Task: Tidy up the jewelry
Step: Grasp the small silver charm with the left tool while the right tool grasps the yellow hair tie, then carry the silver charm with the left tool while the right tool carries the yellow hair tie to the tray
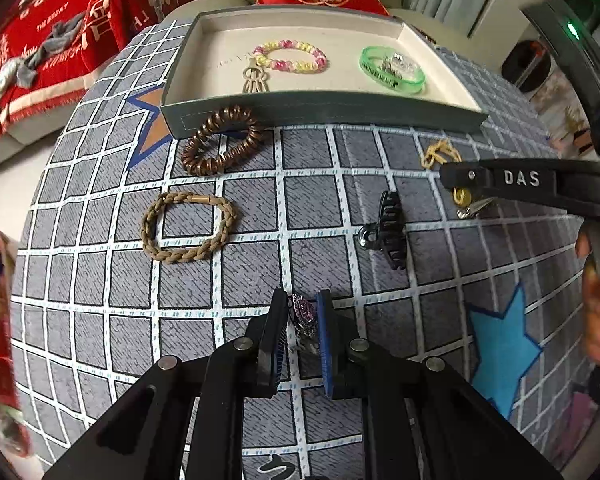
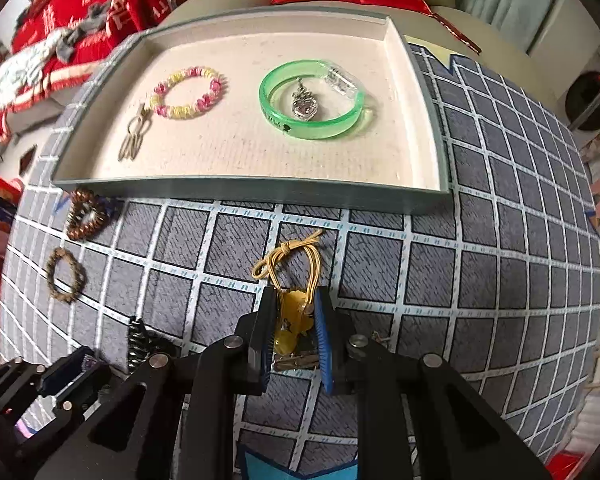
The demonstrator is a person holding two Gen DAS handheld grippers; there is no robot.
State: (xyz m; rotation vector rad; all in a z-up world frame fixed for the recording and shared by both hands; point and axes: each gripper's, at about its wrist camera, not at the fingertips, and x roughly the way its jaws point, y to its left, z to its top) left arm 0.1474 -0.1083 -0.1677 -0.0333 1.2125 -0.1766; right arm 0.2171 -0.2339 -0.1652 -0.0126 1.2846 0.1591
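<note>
1. While both of my grippers point down at the grey grid-patterned cloth (image 1: 260,200), my left gripper (image 1: 303,314) stands closed on a small purple jewelled piece (image 1: 303,312), its pads pressing the piece from both sides.
2. My right gripper (image 2: 294,312) is clamped on a yellow hair tie with yellow charms (image 2: 294,312); the tie's elastic loops (image 2: 300,256) trail out ahead of the fingertips, toward the tray.
3. Beyond, the grey-walled tray (image 2: 236,190) holds a pink-and-yellow beaded bracelet (image 2: 188,94) with a metal tassel and a green bangle (image 2: 312,100) ringing a silver pendant (image 2: 304,106).
4. On the cloth outside the tray lie a brown coil hair tie (image 1: 222,140) touching the tray's wall, a braided khaki hair tie (image 1: 188,226) and a black claw clip (image 1: 388,228).
</note>
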